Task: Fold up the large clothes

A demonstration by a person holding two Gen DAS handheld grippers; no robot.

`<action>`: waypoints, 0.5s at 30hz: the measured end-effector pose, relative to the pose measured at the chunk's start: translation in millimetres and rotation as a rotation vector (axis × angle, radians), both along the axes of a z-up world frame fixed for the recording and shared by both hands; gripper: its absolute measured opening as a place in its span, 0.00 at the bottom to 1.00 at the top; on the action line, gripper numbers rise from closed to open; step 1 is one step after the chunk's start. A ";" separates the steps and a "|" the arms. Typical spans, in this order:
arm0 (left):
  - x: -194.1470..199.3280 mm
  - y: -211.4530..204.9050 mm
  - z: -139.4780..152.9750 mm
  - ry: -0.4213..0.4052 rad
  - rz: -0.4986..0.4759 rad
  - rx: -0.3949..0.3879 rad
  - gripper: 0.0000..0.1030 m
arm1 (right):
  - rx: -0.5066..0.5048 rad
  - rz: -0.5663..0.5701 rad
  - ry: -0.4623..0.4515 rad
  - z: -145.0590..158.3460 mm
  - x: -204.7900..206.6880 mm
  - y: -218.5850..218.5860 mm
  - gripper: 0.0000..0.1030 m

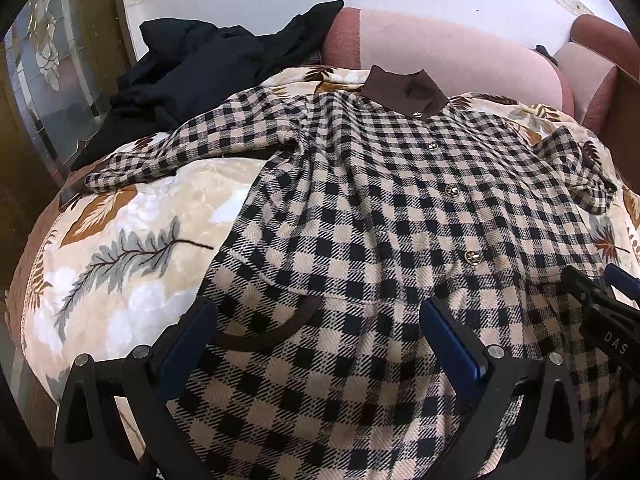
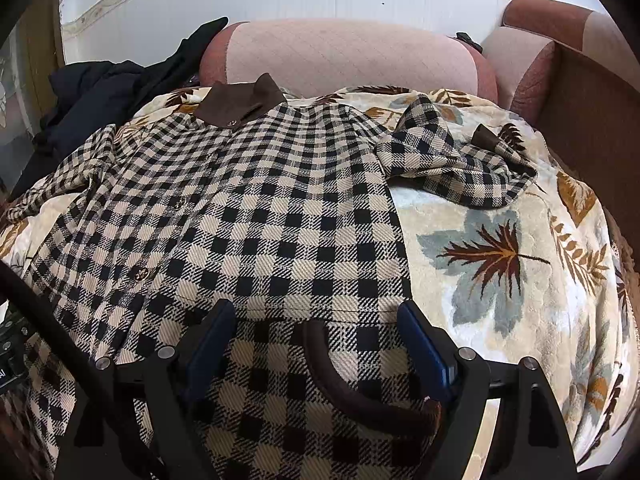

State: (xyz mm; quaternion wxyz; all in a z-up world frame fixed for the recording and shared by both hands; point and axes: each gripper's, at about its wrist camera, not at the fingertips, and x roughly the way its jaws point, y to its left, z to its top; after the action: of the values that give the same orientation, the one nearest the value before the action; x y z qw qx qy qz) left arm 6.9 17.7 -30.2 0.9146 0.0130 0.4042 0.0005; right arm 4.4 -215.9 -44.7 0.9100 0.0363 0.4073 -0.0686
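- Checked coat, in black and beige, lay spread front-up on a leaf-patterned blanket that covered a sofa, its hem near and its neck far.
- Its brown collar pointed toward the pink sofa cushion at the far side.
- A row of gold buttons ran down the closed front.
- The left sleeve stretched out flat to the left across the blanket; the right sleeve lay crumpled on the right, its brown cuff turned up.
- A brown-trimmed pocket opening curved on each lower side of the coat.
- The left tool hovered over the near left part of the coat with its blue-padded fingers spread wide, grasping nothing.
- The right tool hung over the near right part of the coat, close to its right edge, equally released, its pads well apart with the pocket trim showing between them.
- From the left wrist view, part of the right tool showed at the right edge.
- A heap of black clothing sat at the far left, beside the cushion.
- I could not tell whether either tool touched the cloth below it.
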 end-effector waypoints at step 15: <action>20.0 69.5 14.7 -0.046 0.159 0.002 0.99 | -0.010 0.008 0.000 -0.7 -1.0 1.8 0.84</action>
State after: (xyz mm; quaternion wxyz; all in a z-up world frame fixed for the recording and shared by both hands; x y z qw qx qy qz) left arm 26.9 87.1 -15.5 0.9206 -0.0182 0.3829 0.0739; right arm 3.5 -214.1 -45.4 0.9104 0.0301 0.4070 -0.0671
